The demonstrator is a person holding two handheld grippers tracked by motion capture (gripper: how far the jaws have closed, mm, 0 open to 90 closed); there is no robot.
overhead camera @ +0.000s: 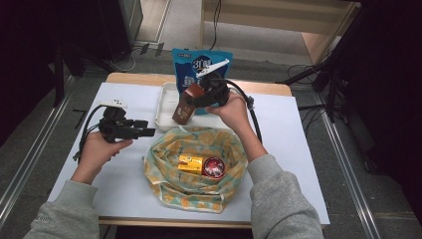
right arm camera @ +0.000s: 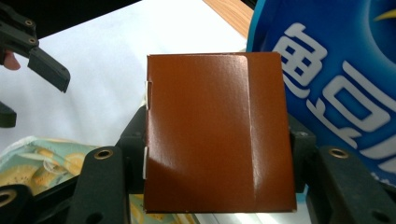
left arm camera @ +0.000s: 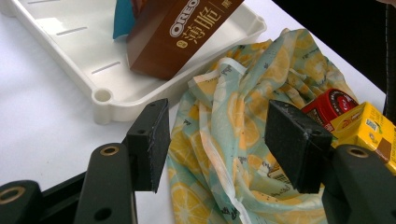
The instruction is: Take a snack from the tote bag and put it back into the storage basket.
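Note:
My right gripper (overhead camera: 195,99) is shut on a brown Oreo box (overhead camera: 185,105), tilted, its lower end in the white tray (overhead camera: 163,110). In the right gripper view the box's brown end (right arm camera: 217,133) sits clamped between both jaws. The left gripper view shows the same box (left arm camera: 177,32) leaning in the tray (left arm camera: 70,60). My left gripper (overhead camera: 149,132) is open and empty, held just above the table left of the lemon-print cloth bag (overhead camera: 164,172); its gripper (left arm camera: 219,140) points at that bag (left arm camera: 233,116).
Inside the bag lie a yellow box (overhead camera: 191,163) and a red round tin (overhead camera: 213,167). A blue snack pouch (overhead camera: 185,64) stands at the tray's far side. The white table top (overhead camera: 124,174) ends near the person's sleeves.

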